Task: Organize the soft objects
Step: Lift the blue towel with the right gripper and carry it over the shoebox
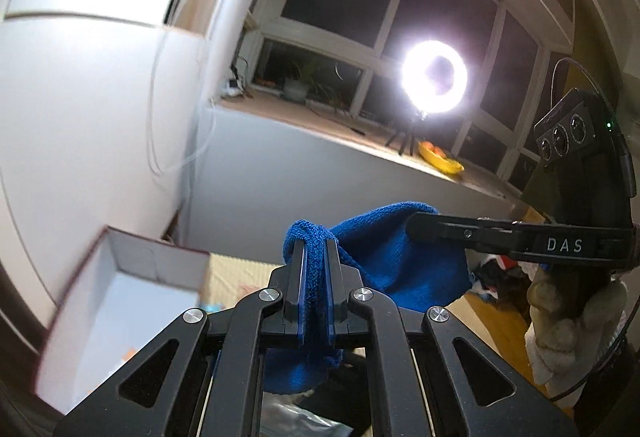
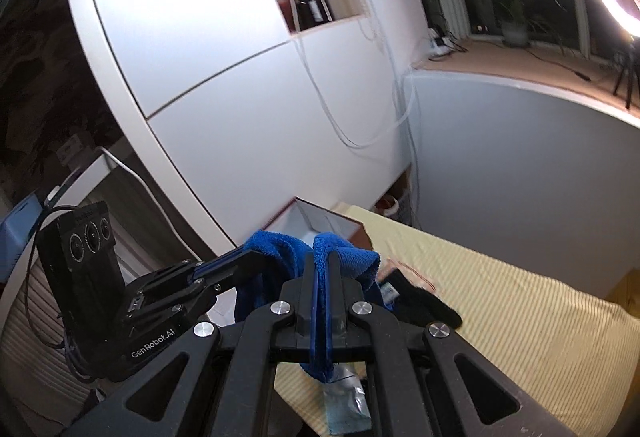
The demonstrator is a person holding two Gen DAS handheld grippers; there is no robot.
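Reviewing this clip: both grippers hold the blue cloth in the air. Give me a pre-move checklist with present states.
1. Left gripper clamped on the blue terry cloth: ok.
2. Right gripper clamped on the same cloth: ok.
3. Cloth lifted off the yellow striped bedcover: ok.
4. Open white cardboard box in view, inside mostly bare: ok.
5. Cloth folded evenly: cannot tell, it hangs bunched.
6. Black soft item lying on the bedcover, apart from the cloth: cannot tell.

A home bedroom: striped yellow bedsheet (image 2: 520, 309), white wardrobe (image 2: 240, 77), potted plant (image 1: 298, 87) on the windowsill (image 1: 340, 129)
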